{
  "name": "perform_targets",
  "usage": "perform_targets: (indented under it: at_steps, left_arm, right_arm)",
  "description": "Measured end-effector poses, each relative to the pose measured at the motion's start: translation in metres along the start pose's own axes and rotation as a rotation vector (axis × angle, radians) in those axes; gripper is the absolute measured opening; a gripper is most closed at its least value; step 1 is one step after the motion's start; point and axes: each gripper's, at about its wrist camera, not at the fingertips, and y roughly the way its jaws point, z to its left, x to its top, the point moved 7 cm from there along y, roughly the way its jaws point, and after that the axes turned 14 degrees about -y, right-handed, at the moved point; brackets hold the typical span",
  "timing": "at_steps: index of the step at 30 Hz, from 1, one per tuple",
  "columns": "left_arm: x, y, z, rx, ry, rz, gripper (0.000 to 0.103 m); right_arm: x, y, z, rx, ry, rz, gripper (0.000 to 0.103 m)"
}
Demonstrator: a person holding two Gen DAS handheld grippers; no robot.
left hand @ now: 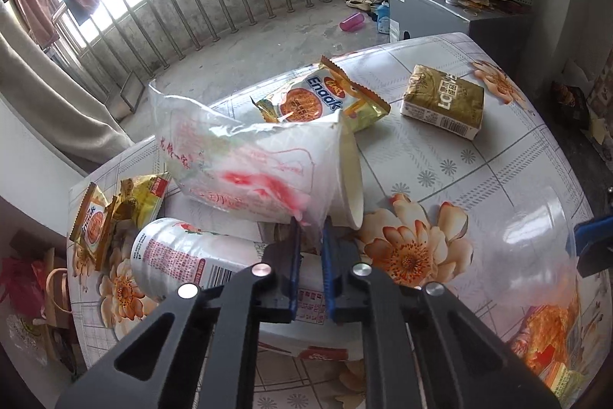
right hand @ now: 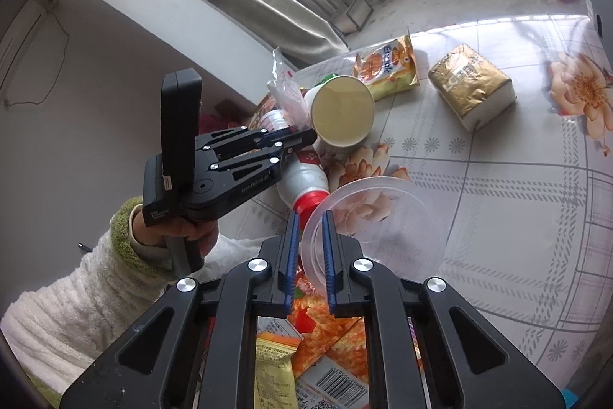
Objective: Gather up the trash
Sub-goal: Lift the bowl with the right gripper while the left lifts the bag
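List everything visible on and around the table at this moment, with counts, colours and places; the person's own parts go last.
plastic bag: 1, clear with red print, held up in the left tongs
paper cup: 1, white, on its side mid-table, by the bag
clear plastic lid: 1, transparent, gripped at its rim by the right tongs
bottle: 1, white with red cap, lying beneath the left tongs
Enaak snack packets: 2 visible, yellow; one behind the cup, one at the table's left edge
gold pack: 1, gold and white, far side of the table
table: 1, floral cover
pink cup: 1, on the floor
left tongs: shut on the bag
right tongs: shut on the lid
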Motion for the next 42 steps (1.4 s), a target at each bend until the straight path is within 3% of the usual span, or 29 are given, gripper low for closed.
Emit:
perform_targets:
  at_steps: [7,17,20,21,22,26,32,33,35,36,38,42]
  left_arm:
    - [0.009,-0.022,0.013,-0.033,-0.052,-0.069,0.003]
    - [0.022,-0.079,0.036,-0.063,-0.129,-0.193,0.002]
    - [0.019,-0.093,0.040,-0.073,-0.139,-0.210,0.002]
    - [0.017,-0.097,0.041,-0.078,-0.143,-0.213,0.002]
    - [0.016,-0.101,0.043,-0.083,-0.147,-0.215,0.002]
    - [0.008,-0.117,0.050,-0.115,-0.177,-0.217,0.002]
    - [-0.003,-0.142,0.052,-0.171,-0.220,-0.216,0.002]
    - [-0.005,-0.147,0.053,-0.176,-0.222,-0.218,0.002]
    - [-0.009,-0.159,0.054,-0.183,-0.222,-0.227,0.002]
    - [-0.011,-0.164,0.054,-0.186,-0.222,-0.230,0.002]
    - [-0.015,-0.175,0.053,-0.194,-0.218,-0.241,0.002]
    - [-0.022,-0.203,0.050,-0.232,-0.220,-0.257,0.002]
  right_arm:
    - [-0.002,-0.004,0.002,0.003,0.025,-0.027,0.000]
    - [0.005,-0.009,0.002,0.016,0.105,-0.107,0.000]
    - [0.003,-0.019,-0.008,0.005,0.172,-0.143,0.021]
    - [0.001,-0.023,-0.013,0.003,0.192,-0.160,0.038]
    - [0.000,-0.027,-0.017,0.000,0.210,-0.182,0.047]
    - [-0.005,-0.026,-0.029,-0.007,0.269,-0.176,0.048]
    - [0.002,0.004,-0.023,-0.055,0.233,-0.090,0.050]
    - [0.004,0.010,-0.022,-0.073,0.223,-0.076,0.047]
    - [0.003,0.018,-0.022,-0.107,0.219,-0.050,0.028]
    - [0.002,0.023,-0.023,-0.105,0.230,-0.039,0.010]
    - [-0.001,0.026,-0.025,-0.098,0.261,-0.044,0.005]
    - [-0.006,0.015,-0.019,-0.097,0.270,-0.074,0.004]
